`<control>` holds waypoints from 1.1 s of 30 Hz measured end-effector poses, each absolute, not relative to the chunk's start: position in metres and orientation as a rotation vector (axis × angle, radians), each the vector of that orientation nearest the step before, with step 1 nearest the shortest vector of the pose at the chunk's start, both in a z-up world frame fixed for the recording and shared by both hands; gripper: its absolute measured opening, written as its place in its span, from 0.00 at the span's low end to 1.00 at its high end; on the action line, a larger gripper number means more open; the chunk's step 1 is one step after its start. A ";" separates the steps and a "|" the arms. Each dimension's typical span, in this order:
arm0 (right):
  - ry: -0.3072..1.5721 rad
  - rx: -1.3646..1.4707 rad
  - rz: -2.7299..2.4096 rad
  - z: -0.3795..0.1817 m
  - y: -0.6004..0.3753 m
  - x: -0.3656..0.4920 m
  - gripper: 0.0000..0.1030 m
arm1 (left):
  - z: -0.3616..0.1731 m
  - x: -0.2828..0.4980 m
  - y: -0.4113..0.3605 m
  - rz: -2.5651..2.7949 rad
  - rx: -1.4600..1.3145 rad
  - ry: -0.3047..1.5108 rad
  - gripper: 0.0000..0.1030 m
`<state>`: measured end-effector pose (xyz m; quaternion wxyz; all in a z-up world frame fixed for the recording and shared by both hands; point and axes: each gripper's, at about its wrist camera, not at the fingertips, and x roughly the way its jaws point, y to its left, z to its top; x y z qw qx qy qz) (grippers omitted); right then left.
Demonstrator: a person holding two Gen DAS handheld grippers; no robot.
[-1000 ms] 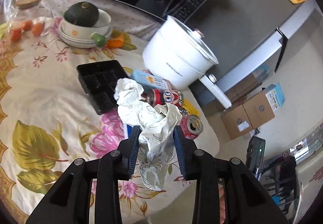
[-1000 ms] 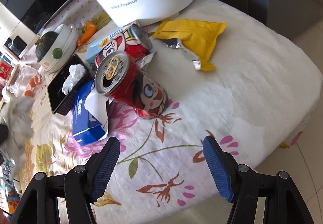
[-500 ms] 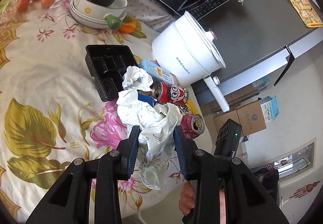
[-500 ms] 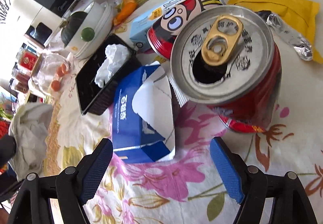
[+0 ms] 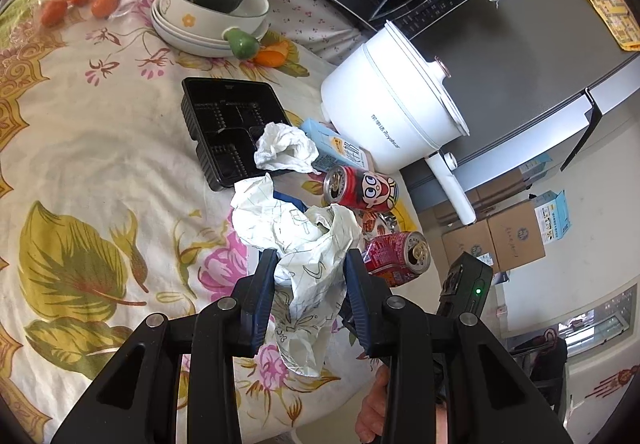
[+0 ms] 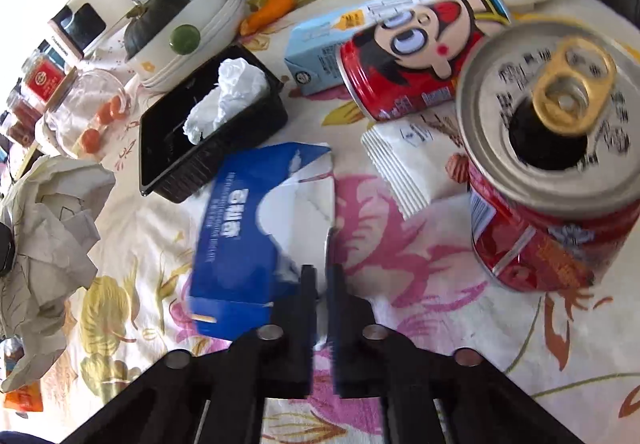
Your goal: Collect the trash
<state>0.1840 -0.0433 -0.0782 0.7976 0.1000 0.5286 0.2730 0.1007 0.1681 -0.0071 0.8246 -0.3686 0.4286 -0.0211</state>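
1. My left tool (image 5: pixel 310 264) hangs above the worktop (image 5: pixel 100 147), its fingers pinched in on a crumpled paper (image 5: pixel 304 244) that bulges up between the blue pads and droops below them.
2. My right tool (image 6: pixel 322 276) sits low over the worktop, its fingers drawn almost together with only a thin slit between them. They seem to nip the torn white flap of the blue carton (image 6: pixel 256 236), though motion blur keeps me from being sure of the grip.
3. The paper is white with thin drawn lines, heavily creased. In the right view it shows at 9 o'clock, off the cloth.
4. The carton lies flattened, ripped open along its top, at 12 o'clock from the right tool.
5. I count two red cans: one (image 6: pixel 552 163) lying tilted at 2 o'clock of the right tool with its open mouth and gold tab towards the camera, one cartoon can (image 6: pixel 420 55) on its side beyond it.
6. One black tray (image 6: pixel 208 131) at 11 o'clock holds one white tissue wad (image 6: pixel 226 95).
7. One pale blue box (image 6: pixel 320 59) lies behind the cartoon can, touching it, and one white ribbed wrapper (image 6: pixel 404 163) lies flat between the cans and the carton.
8. One white pot (image 5: pixel 396 115) stands at 1 o'clock in the left view.
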 end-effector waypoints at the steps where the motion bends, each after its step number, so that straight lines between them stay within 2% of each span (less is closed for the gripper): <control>1: 1.146 0.235 0.592 -0.078 -0.045 0.183 0.03 | -0.008 0.101 0.169 -0.042 -0.787 0.913 0.35; 12: 1.108 0.334 0.666 -0.035 -0.066 0.151 0.03 | -0.006 0.100 0.167 -0.071 -0.783 0.903 0.36; 33: 1.098 0.348 0.555 -0.011 -0.175 0.107 0.03 | -0.007 0.100 0.102 -0.248 -0.635 0.977 0.35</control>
